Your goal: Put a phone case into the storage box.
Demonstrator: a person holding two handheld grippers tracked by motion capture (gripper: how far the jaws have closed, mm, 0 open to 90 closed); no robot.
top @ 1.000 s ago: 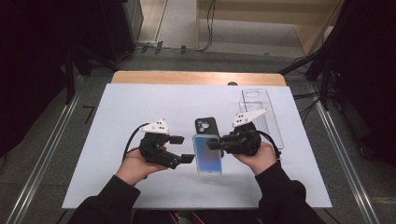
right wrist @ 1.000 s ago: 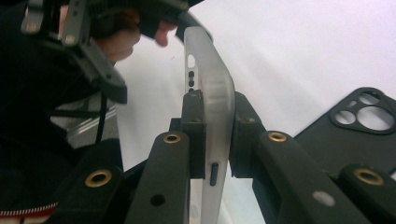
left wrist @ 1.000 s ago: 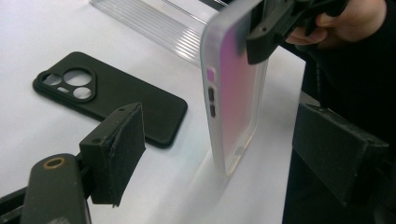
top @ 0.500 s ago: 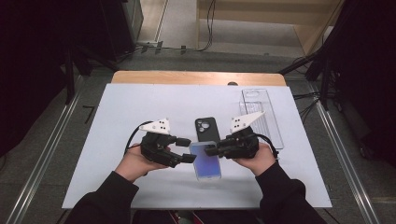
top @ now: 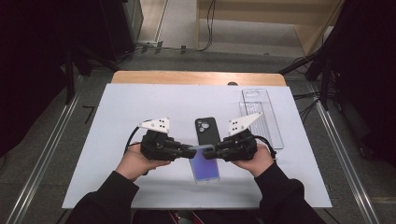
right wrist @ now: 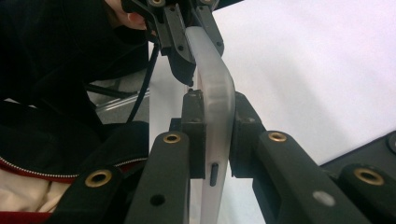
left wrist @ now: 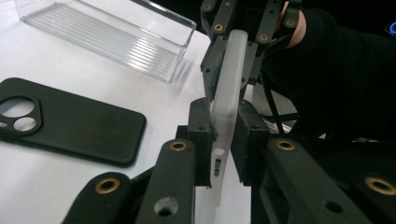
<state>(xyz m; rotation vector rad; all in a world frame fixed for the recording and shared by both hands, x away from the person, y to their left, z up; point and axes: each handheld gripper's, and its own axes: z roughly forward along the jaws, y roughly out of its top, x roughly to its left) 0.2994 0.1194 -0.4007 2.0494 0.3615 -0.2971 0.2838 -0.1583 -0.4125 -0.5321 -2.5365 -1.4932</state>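
Holding a frosted phone case (top: 204, 163) just below the black phone case (top: 207, 131), both tools clamp its edges. Left tool (left wrist: 223, 140) pinches one rim; right tool (right wrist: 215, 135) the other. Next likely: flexing it carefully.

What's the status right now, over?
Left gripper and right gripper both shut on the phone, lifted over the table. Black case just behind. Nothing blocking.

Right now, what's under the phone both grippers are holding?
Under the phone is white table; the spot directly beneath is covered. A black case lies just beyond its far end. Left gripper and right gripper clamp its edges.
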